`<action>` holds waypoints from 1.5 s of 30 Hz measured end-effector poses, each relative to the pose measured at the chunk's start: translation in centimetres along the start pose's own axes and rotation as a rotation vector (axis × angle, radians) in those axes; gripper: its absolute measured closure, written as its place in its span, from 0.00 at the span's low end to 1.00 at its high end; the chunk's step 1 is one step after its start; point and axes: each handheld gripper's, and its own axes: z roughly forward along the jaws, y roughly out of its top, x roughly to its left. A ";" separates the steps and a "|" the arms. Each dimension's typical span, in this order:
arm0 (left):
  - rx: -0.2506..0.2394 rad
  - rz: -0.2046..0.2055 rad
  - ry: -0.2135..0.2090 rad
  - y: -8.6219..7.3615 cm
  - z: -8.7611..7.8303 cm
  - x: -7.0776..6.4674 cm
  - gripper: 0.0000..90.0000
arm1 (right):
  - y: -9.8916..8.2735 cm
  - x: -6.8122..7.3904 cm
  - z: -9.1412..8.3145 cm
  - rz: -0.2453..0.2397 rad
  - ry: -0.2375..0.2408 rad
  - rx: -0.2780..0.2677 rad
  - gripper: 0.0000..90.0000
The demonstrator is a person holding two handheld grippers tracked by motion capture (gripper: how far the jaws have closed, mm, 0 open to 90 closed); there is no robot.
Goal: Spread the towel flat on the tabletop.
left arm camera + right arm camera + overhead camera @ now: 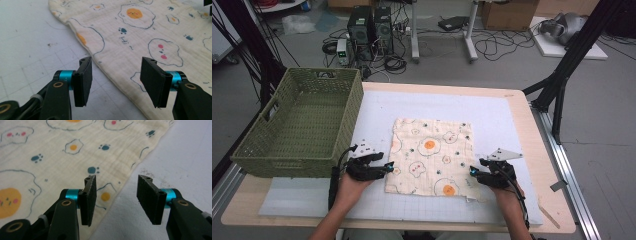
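We work on a white mat [512, 120] that covers the wooden table [532, 150]. A green basket [302, 125] stands at the left of the high view, apart from the work. The cloth [432, 155], cream with a fried-egg print, lies flat at the centre of that view, roughly square, with its near edge towards the person.

The step in hand, as we judge it, is to take the cloth by its two near corners, probably for a fold. To do it well, we bring each gripper low and level so that one pad slides under the hem and the other comes down on top. We close on both sides together, taking only the edge, so that the fabric lifts evenly and does not bunch.

The left gripper [388, 166] sits at the cloth's left edge, lower left of centre. In the left gripper view its jaws stand well apart over the hem [115, 77] and hold nothing.

The right gripper [473, 171] sits at the lower right corner. In the right gripper view its jaws are about half open, astride the cloth edge [125, 182], with no pad pressing on it.
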 end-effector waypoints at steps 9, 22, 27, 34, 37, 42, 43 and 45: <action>0.081 0.049 0.011 -0.1 1.0 -0.7 0.60 | -0.2 0.1 -0.1 0.042 0.019 0.039 0.68; 0.113 0.085 -0.023 -0.7 -0.3 -1.4 0.96 | -0.2 1.2 -0.5 0.040 0.013 0.102 0.97; 0.120 0.080 -0.050 -0.9 -0.9 -1.6 0.96 | -0.5 1.7 -1.3 0.018 0.020 0.122 0.98; 0.142 0.081 -0.098 -1.3 -1.7 -2.1 0.94 | -1.4 2.3 -2.6 0.008 0.039 0.144 0.98; 0.105 0.037 -0.066 -0.8 -1.5 -1.6 0.73 | -1.5 2.3 -2.8 0.008 0.046 0.122 0.88; 0.039 -0.016 -0.030 0.8 -0.5 0.0 0.56 | -0.7 1.5 -2.7 0.018 0.019 0.028 0.62; 0.039 -0.016 -0.030 0.8 -0.5 0.0 0.54 | -0.6 1.4 -2.6 0.014 0.008 0.016 0.60; 0.003 -0.028 -0.004 1.7 0.4 0.9 0.54 | -0.2 1.0 -2.3 0.003 -0.008 0.001 0.57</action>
